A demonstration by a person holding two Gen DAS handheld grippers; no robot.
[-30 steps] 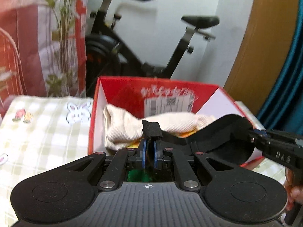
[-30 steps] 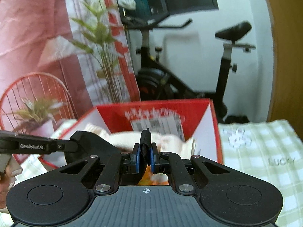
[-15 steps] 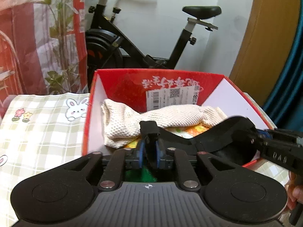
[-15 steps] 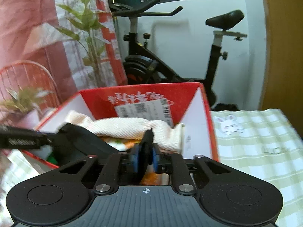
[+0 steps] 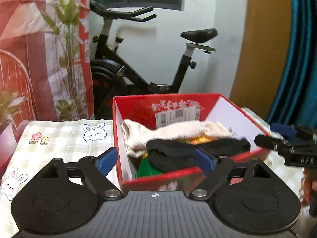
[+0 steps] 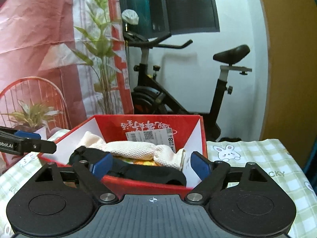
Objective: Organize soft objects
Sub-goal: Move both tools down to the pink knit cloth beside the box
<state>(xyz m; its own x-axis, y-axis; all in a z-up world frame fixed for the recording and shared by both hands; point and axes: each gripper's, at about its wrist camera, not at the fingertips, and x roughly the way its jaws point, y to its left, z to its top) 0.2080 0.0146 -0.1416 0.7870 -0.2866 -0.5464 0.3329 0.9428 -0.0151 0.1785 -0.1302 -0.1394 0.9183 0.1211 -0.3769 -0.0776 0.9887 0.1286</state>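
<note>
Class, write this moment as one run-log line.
left gripper: open | right gripper: open | black cloth: released in red box

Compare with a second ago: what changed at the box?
Both grippers let go of the black cloth: the left gripper and right gripper have just been opening their jaws and now pinch nothing. The cloth dropped into the red box, over the cream cloth. Box and cream cloth stayed put.

The left gripper point(image 5: 155, 161) has just been opening its jaws, nothing touching them; the black sock point(image 5: 190, 150) is lying in the red box point(image 5: 158, 180) on the white cloth point(image 5: 178, 130)
</note>
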